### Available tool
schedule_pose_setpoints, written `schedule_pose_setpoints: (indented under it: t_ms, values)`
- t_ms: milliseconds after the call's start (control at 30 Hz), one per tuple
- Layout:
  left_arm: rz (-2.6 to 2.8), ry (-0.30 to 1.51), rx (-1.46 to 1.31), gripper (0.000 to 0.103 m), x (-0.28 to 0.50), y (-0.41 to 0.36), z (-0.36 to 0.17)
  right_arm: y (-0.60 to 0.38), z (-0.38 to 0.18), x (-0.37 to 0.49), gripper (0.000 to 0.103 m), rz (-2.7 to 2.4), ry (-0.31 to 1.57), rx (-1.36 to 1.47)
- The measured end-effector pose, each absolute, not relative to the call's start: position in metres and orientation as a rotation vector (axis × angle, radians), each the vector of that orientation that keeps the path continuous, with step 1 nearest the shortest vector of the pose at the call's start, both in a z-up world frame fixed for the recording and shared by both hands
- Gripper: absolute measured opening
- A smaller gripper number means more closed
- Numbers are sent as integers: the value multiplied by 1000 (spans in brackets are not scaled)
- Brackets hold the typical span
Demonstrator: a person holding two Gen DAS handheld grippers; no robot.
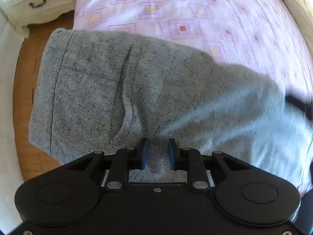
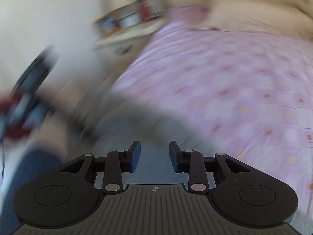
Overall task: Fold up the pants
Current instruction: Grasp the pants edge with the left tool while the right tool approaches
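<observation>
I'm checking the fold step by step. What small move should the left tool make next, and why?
Probably close the left tool on the grey pants: fabric already sits between its open pads, ungripped. The right tool is open too, its view motion-blurred.

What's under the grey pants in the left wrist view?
The pants lie on the pink patterned bedspread, their left end overhanging the wooden floor. Anything beneath the fabric is covered.
</observation>
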State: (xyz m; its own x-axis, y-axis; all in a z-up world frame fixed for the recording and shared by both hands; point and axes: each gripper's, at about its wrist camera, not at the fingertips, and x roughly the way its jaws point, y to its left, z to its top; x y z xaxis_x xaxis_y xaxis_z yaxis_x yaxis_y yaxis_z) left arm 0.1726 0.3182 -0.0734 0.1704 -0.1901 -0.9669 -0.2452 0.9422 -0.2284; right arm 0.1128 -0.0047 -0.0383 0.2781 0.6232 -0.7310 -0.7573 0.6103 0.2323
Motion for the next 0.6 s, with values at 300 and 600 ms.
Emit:
schedule_pose_setpoints:
  t_ms: [300, 600]
  values:
    - [66, 1401, -616, 32, 170, 359, -85, -25, -66, 16, 31, 981, 902, -454]
    - [124, 1373, -539, 32, 163, 341, -98, -16, -72, 4, 5, 945, 796, -628]
